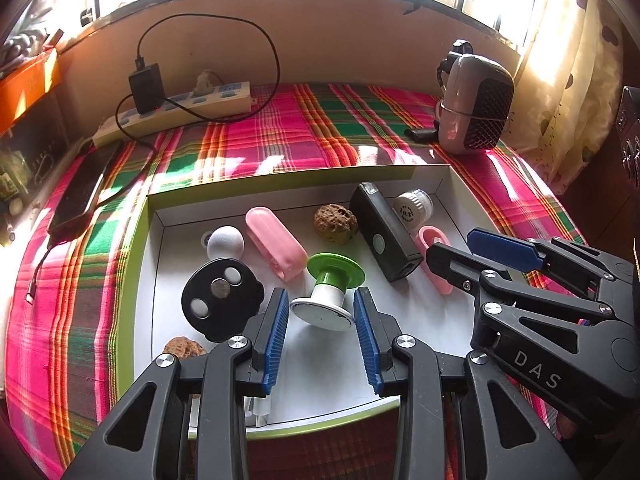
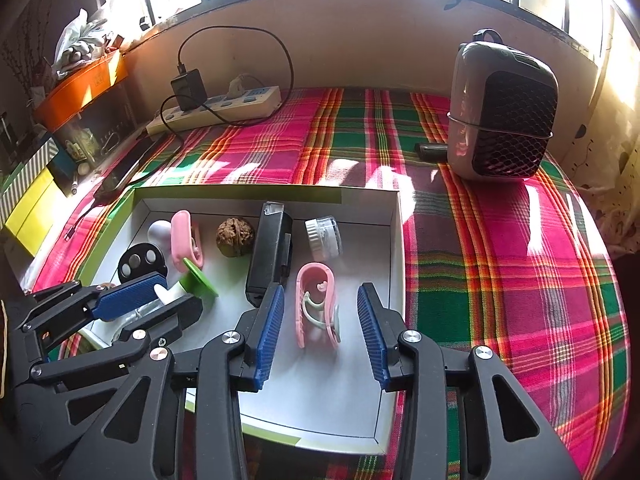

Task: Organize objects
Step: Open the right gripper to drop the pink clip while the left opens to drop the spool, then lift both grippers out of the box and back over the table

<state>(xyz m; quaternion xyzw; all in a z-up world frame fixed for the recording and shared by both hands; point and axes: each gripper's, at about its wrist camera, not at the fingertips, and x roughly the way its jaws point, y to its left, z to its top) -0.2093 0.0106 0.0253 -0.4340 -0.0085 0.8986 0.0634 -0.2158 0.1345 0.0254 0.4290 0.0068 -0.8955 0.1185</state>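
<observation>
Inside the white tray (image 1: 158, 280), a green-and-white spool (image 1: 330, 292) lies tipped between the spread jaws of the left gripper (image 1: 322, 312), untouched. Further right, a pink clip (image 2: 316, 308) lies between the right gripper (image 2: 320, 312)'s parted pads, touching neither.

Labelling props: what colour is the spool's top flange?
Green flange on a white spool; clearest in the left wrist view.

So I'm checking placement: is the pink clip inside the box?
Inside: the pink clip lies on the box's white floor, untouched between open pads.
</observation>
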